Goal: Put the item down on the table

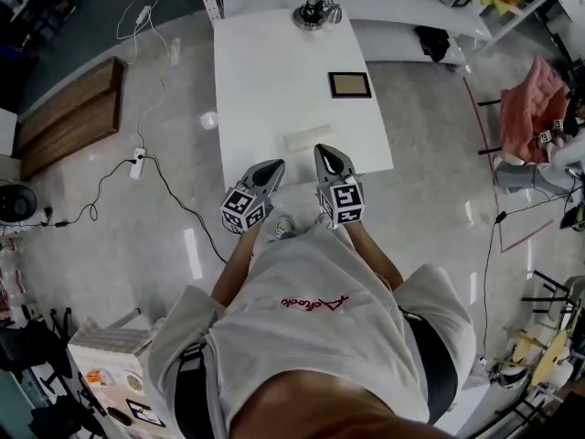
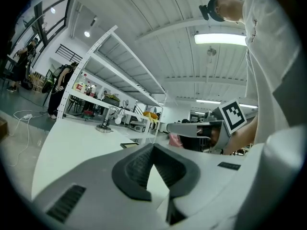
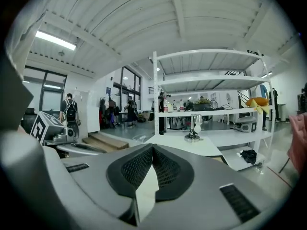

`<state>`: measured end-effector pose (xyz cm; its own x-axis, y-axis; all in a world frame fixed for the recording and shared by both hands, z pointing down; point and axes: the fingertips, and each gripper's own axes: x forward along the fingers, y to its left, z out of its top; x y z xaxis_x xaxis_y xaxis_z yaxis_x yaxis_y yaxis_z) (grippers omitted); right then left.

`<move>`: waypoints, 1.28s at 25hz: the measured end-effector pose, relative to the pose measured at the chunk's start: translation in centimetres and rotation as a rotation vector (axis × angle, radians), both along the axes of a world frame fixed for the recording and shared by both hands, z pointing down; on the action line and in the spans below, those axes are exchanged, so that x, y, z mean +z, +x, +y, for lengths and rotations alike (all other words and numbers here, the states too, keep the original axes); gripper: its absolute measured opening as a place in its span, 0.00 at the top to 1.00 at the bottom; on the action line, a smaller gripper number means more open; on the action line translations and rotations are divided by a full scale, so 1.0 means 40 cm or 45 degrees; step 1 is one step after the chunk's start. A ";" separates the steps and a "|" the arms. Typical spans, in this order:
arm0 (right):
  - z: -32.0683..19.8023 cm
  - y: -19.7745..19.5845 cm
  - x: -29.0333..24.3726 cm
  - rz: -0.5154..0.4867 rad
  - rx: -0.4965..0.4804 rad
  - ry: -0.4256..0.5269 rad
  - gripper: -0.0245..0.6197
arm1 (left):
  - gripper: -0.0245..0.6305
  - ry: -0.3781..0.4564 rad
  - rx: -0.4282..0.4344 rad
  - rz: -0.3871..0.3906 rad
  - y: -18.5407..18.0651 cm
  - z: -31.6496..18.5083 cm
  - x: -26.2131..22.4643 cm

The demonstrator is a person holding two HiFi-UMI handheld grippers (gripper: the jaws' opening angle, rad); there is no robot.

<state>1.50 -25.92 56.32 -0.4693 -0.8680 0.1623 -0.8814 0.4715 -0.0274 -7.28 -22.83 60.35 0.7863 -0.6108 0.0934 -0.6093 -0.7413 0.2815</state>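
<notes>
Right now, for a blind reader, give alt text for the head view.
Seen from above, a person holds the left gripper and right gripper, both shut and empty, at the near edge of a white table bearing a pale flat block, a dark frame and a lamp.

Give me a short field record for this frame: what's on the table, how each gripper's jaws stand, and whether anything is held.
surface: white table
on table: dark-framed picture; pale flat item near the front edge; desk lamp at the far end
left gripper: jaws together, nothing between them
right gripper: jaws together, nothing between them
held: nothing
gripper placement: both at the table's near edge, side by side
</notes>
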 end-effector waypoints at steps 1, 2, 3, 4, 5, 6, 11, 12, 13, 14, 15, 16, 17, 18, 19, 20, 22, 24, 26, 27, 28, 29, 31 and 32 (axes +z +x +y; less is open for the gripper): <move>0.005 0.001 -0.001 -0.008 0.012 0.003 0.97 | 0.94 0.003 0.009 -0.007 -0.007 0.006 0.002; 0.009 0.001 -0.001 -0.014 0.021 0.005 0.97 | 0.94 0.007 0.017 -0.016 -0.014 0.011 0.004; 0.014 0.000 0.001 -0.017 0.027 0.004 0.97 | 0.94 0.010 0.024 -0.024 -0.019 0.014 0.006; 0.018 -0.001 0.004 -0.017 0.029 0.001 0.97 | 0.94 0.012 0.026 -0.030 -0.024 0.016 0.007; 0.022 -0.002 0.008 -0.012 0.028 -0.004 0.97 | 0.94 0.012 0.024 -0.031 -0.027 0.016 0.008; 0.027 -0.002 0.011 -0.003 0.024 -0.009 0.97 | 0.94 0.013 0.018 -0.028 -0.028 0.018 0.008; 0.066 0.003 0.014 0.022 -0.033 -0.016 0.97 | 0.94 0.016 -0.012 -0.021 -0.007 0.046 0.001; 0.073 0.005 0.012 0.018 -0.038 -0.012 0.97 | 0.94 0.019 -0.014 -0.023 -0.002 0.054 -0.002; 0.082 0.008 0.010 0.014 -0.043 -0.008 0.97 | 0.94 0.023 -0.016 -0.023 0.003 0.064 -0.007; 0.093 0.011 0.008 0.010 -0.048 -0.004 0.97 | 0.94 0.029 -0.019 -0.021 0.007 0.076 -0.011; 0.105 0.012 0.004 0.006 -0.054 -0.001 0.97 | 0.94 0.035 -0.024 -0.019 0.011 0.088 -0.016; 0.118 0.014 0.001 0.003 -0.060 0.000 0.97 | 0.94 0.039 -0.030 -0.017 0.015 0.101 -0.020; 0.133 0.018 -0.002 0.003 -0.066 0.000 0.97 | 0.94 0.041 -0.037 -0.016 0.019 0.116 -0.023; 0.149 0.024 -0.004 0.003 -0.072 -0.001 0.97 | 0.94 0.043 -0.044 -0.015 0.026 0.132 -0.027; 0.165 0.035 -0.006 0.005 -0.076 -0.002 0.97 | 0.94 0.045 -0.049 -0.015 0.036 0.149 -0.031; 0.181 0.048 -0.008 0.005 -0.078 -0.002 0.97 | 0.94 0.048 -0.053 -0.015 0.048 0.166 -0.035; 0.211 0.077 -0.011 -0.005 -0.079 0.006 0.97 | 0.94 0.052 -0.062 -0.014 0.073 0.199 -0.040; 0.244 0.098 -0.011 -0.018 -0.081 0.008 0.97 | 0.94 0.054 -0.070 -0.019 0.093 0.237 -0.041; 0.280 0.109 -0.004 -0.025 -0.091 0.000 0.97 | 0.94 0.056 -0.078 -0.024 0.110 0.277 -0.038; 0.298 0.113 0.001 -0.028 -0.096 -0.003 0.97 | 0.94 0.054 -0.081 -0.025 0.118 0.296 -0.035; 0.316 0.117 0.005 -0.031 -0.101 -0.006 0.97 | 0.94 0.053 -0.083 -0.027 0.126 0.315 -0.032; 0.333 0.121 0.009 -0.034 -0.105 -0.007 0.97 | 0.94 0.052 -0.084 -0.030 0.134 0.333 -0.030; 0.370 0.129 0.013 -0.038 -0.109 -0.008 0.97 | 0.94 0.053 -0.086 -0.034 0.147 0.371 -0.028; 0.389 0.132 0.014 -0.038 -0.111 -0.008 0.97 | 0.94 0.053 -0.086 -0.035 0.152 0.392 -0.028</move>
<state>6.76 -10.36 56.87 -0.5478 -0.8227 0.1521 -0.8358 0.5461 -0.0564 -1.19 -7.15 59.21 0.7406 -0.6662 0.0875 -0.6653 -0.7090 0.2337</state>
